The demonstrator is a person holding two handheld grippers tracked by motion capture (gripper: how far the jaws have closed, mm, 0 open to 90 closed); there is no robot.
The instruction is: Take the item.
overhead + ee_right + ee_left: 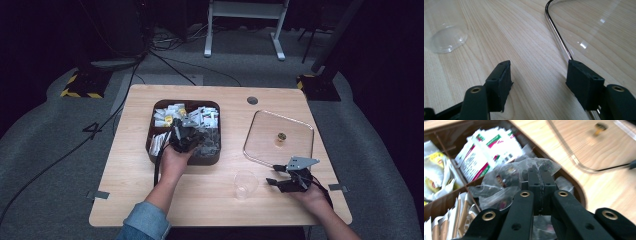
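While the left gripper (537,173) sits over the brown compartment box (184,158), its jaws are pinched tight together on a clear plastic packet (536,165) with something dark inside. In the left gripper view the packet's top edge sticks out just past the closed pads, and it's right above a heap of similar crinkly clear packets (499,192) in the box's near right compartment. Next compartment over has white sachets with green and red print (489,152), there's a yellow-labelled bunch (435,170) further left, and tan sachets (456,217) standing on edge in the near left section.

Right gripper (280,175) is a different story: jaws roughly half open, nothing between them, just bare wood in the right gripper view. It's held low over the table (210,200), right at the near edge of the clear glass lid (265,140) lying flat there, with one jaw basically lined up with the lid's rim. The lid has a small gold knob (281,136) in the middle.

A clear plastic cup (245,184) stands on the table just left of the right gripper, apart from it.
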